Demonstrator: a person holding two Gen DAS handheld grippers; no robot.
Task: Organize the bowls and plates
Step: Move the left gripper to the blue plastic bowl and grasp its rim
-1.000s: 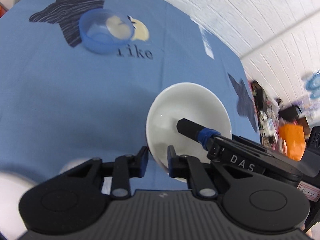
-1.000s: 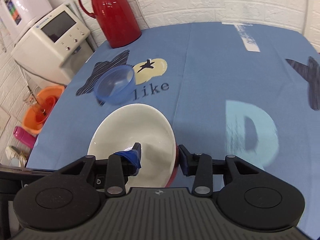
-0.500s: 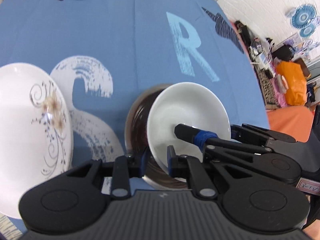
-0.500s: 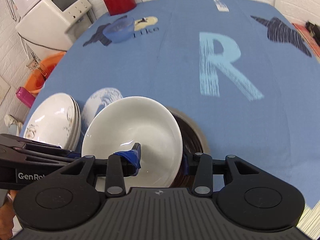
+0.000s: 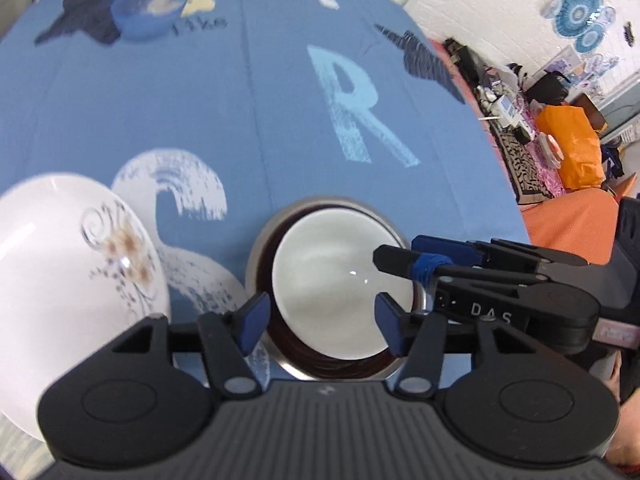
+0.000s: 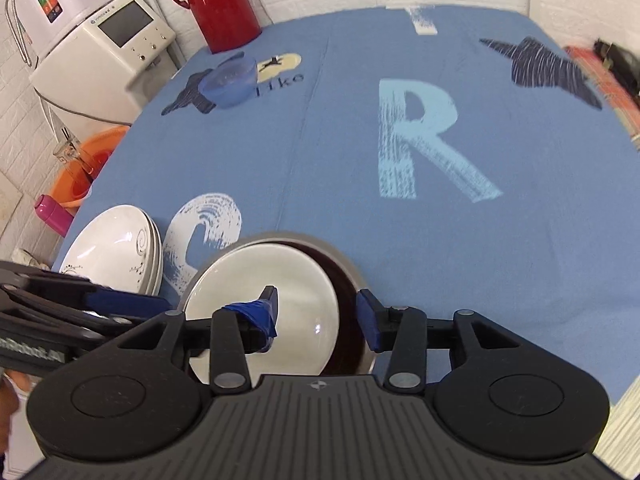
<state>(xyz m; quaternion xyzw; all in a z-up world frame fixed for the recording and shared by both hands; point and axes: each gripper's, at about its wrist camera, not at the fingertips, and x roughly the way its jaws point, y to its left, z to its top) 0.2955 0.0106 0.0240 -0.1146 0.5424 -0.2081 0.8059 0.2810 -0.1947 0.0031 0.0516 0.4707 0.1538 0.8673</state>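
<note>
Left gripper: fingers spread, released, flanking the near rim of the white bowl.
Right gripper: fingers apart, gripping nothing; one over the bowl, one beyond its rim.
White bowl: nested in a dark metal-rimmed bowl on the bench.
Patterned plates: stacked left of both bowls.
Blue bowl: far side, near the red jug.
Writing: "R" and "like" on cloth; "DAS" on right gripper's side.

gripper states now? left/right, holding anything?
Left gripper: open, straddling the white bowl, gripping nothing.
Right gripper: open, one finger over the white bowl, holding nothing.
</note>
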